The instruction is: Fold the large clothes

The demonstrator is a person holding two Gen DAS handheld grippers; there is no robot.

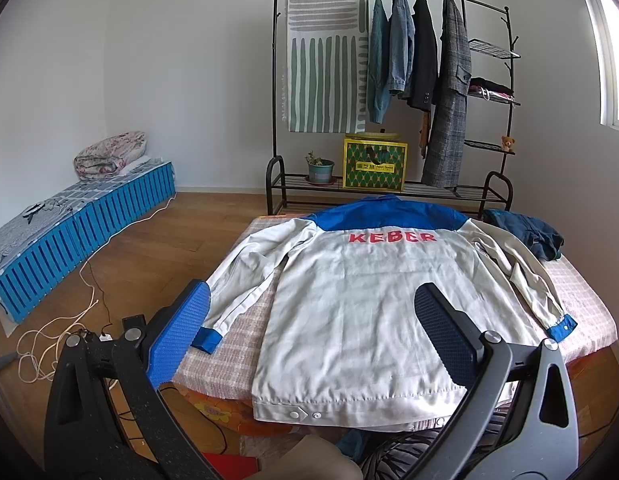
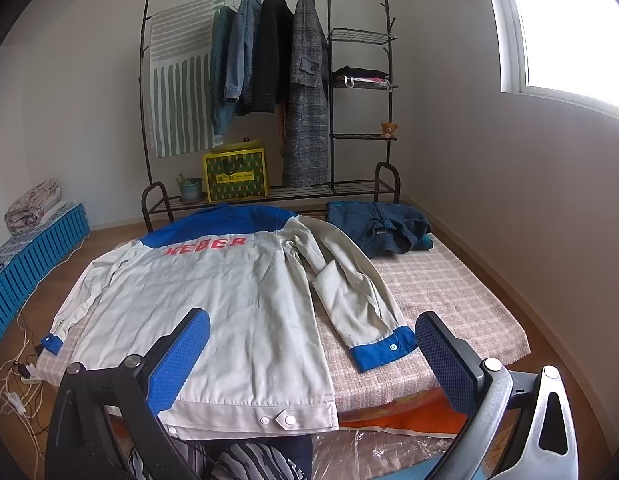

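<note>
A pale grey work jacket (image 1: 369, 312) with a blue yoke, blue cuffs and red letters lies back-up and spread flat on a checked pink table cover (image 1: 229, 356). It also shows in the right wrist view (image 2: 229, 300). Its left sleeve (image 1: 245, 276) runs down to the table's left edge. Its right sleeve (image 2: 349, 292) lies beside the body, cuff (image 2: 383, 348) toward me. My left gripper (image 1: 313, 332) is open and empty above the hem's left part. My right gripper (image 2: 313, 352) is open and empty above the hem's right corner.
A dark blue folded garment (image 2: 377, 228) lies at the table's far right corner. A black clothes rack (image 1: 393, 92) with hanging coats, a yellow box and a plant pot stands behind. A low blue bed (image 1: 69, 236) and loose cables (image 1: 57, 336) are on the floor left.
</note>
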